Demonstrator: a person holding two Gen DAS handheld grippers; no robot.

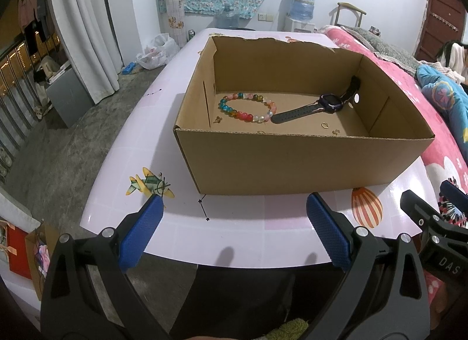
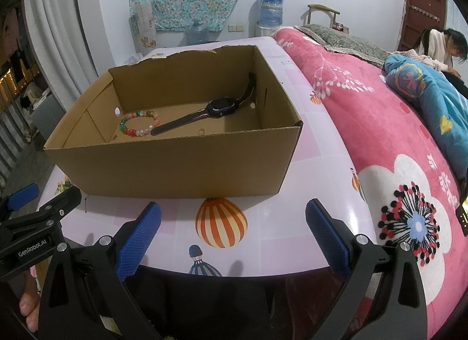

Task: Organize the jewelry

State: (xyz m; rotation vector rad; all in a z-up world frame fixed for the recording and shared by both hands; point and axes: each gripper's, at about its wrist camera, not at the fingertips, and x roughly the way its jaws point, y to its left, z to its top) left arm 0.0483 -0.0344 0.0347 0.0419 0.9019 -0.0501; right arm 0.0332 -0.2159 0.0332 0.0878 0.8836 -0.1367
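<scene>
Left wrist view: left gripper wide open, empty, just short of cardboard box near wall. Bead bracelet, watch, small ring on box floor. Bare table left.

Right wrist view: right gripper wide open, empty, over table's near edge. Pink blanket along table's right side.

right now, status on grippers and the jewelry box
Left gripper open, empty. Right gripper open, empty. Bead bracelet, watch, small ring all inside cardboard box. Nothing blocking box opening.
</scene>
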